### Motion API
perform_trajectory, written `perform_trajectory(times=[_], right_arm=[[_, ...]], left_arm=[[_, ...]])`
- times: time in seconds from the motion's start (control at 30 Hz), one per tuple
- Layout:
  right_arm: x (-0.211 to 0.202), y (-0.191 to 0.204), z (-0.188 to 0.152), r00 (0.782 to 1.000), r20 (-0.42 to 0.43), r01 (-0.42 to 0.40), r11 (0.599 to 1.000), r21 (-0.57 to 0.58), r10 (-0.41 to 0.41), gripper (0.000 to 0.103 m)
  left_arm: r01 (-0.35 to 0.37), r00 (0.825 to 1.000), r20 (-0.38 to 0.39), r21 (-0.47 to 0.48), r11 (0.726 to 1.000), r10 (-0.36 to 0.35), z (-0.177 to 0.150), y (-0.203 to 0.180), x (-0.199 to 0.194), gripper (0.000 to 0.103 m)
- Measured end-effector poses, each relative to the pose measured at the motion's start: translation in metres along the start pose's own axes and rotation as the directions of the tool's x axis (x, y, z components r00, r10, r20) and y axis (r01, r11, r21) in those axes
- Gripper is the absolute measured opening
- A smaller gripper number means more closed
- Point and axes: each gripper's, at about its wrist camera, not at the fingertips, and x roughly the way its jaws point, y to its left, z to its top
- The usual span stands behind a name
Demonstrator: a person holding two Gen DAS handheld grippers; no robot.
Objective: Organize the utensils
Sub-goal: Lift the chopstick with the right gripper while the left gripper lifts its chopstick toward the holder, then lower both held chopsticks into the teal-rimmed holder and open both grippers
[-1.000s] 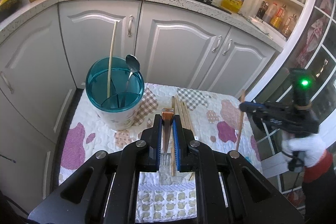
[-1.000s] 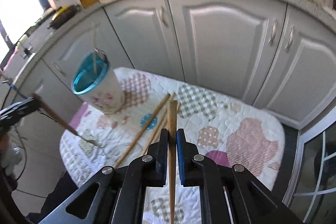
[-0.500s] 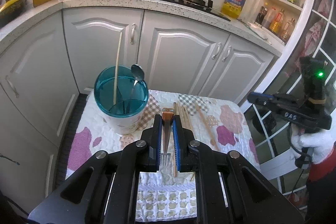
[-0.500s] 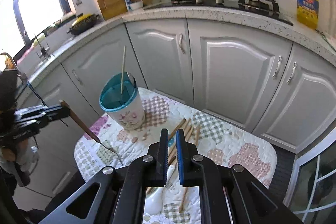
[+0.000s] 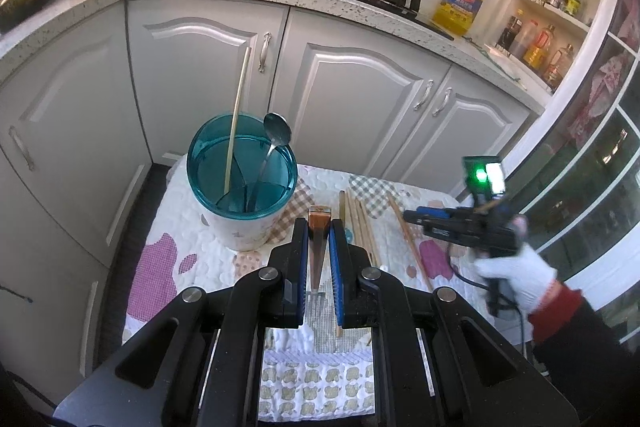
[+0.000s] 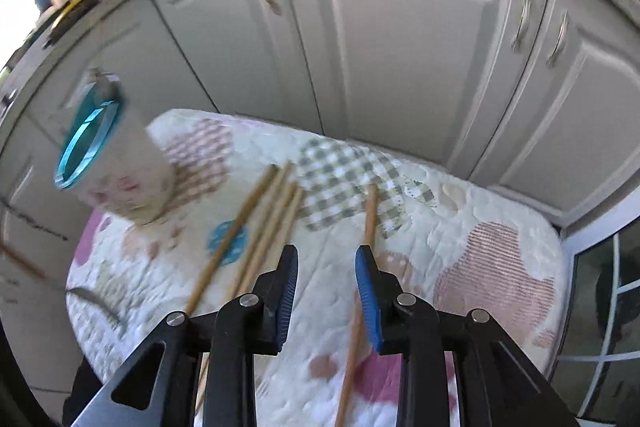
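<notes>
I see the teal-rimmed holder (image 5: 242, 187) at the far left of the quilted worktop (image 5: 168, 259), holding one chopstick (image 5: 237, 119) and a spoon (image 5: 272, 147). My left hand-held gripper (image 5: 319, 255) clamps a fork (image 5: 318, 247); my right hand-held gripper (image 6: 326, 291), jaws just opening, is empty above loose chopsticks (image 6: 264, 227).

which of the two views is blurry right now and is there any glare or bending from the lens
Right wrist view: motion-smeared throughout, the utensil holder and chopsticks soft-edged, bright window glare top left. Left wrist view: sharp, the holder, the spoon in it and the fork crisp. Both: fisheye curves the cabinet doors, dark corners.
</notes>
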Motion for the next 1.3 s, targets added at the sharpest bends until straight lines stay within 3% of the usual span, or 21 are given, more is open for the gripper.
perform_trajectory(times=[0.17, 0.23, 0.33, 0.53, 0.67, 0.93, 1.03, 1.17, 1.3], right_arm=[[0.048, -0.014, 0.018, 0.997, -0.059, 0.041, 0.999, -0.005, -0.041, 0.023], [0.064, -0.018, 0.022, 0.995, -0.089, 0.055, 0.998, -0.005, -0.055, 0.008], [0.060, -0.027, 0.025, 0.997, -0.079, 0.003, 0.999, 0.033, 0.000, 0.007], [-0.017, -0.031, 0.015, 0.994, 0.023, -0.103, 0.994, 0.037, 0.103, 0.007], [-0.080, -0.023, 0.010, 0.981, 0.123, -0.155, 0.988, 0.006, 0.153, 0.007], [-0.165, 0.021, 0.028, 0.928, 0.272, -0.236, 0.967, -0.095, 0.253, 0.007], [-0.190, 0.045, 0.044, 0.895, 0.316, -0.281, 0.949, -0.145, 0.314, 0.007], [-0.211, 0.078, 0.073, 0.855, 0.373, -0.309, 0.931, -0.194, 0.361, 0.007], [-0.211, 0.120, 0.104, 0.832, 0.398, -0.315, 0.919, -0.236, 0.387, 0.007]], left_arm=[[0.003, 1.000, -0.014, -0.017, 1.000, -0.003, 0.008, 0.003, 0.000, 0.009], [0.004, 1.000, -0.017, -0.017, 1.000, -0.004, 0.010, 0.002, 0.000, 0.009], [0.008, 1.000, -0.014, -0.016, 1.000, -0.008, 0.013, 0.003, 0.000, 0.009], [0.048, 0.999, 0.006, -0.032, 0.998, -0.048, 0.022, 0.011, -0.013, 0.009], [0.049, 0.998, 0.048, -0.037, 0.998, -0.047, 0.032, 0.018, -0.034, 0.009], [-0.003, 0.988, 0.155, -0.034, 0.999, 0.008, 0.061, 0.029, -0.075, 0.009], [-0.023, 0.983, 0.180, -0.047, 0.999, 0.031, 0.074, 0.036, -0.081, 0.009], [-0.062, 0.977, 0.202, -0.061, 0.996, 0.073, 0.089, 0.046, -0.078, 0.009], [-0.102, 0.970, 0.215, -0.080, 0.992, 0.117, 0.103, 0.056, -0.064, 0.009]])
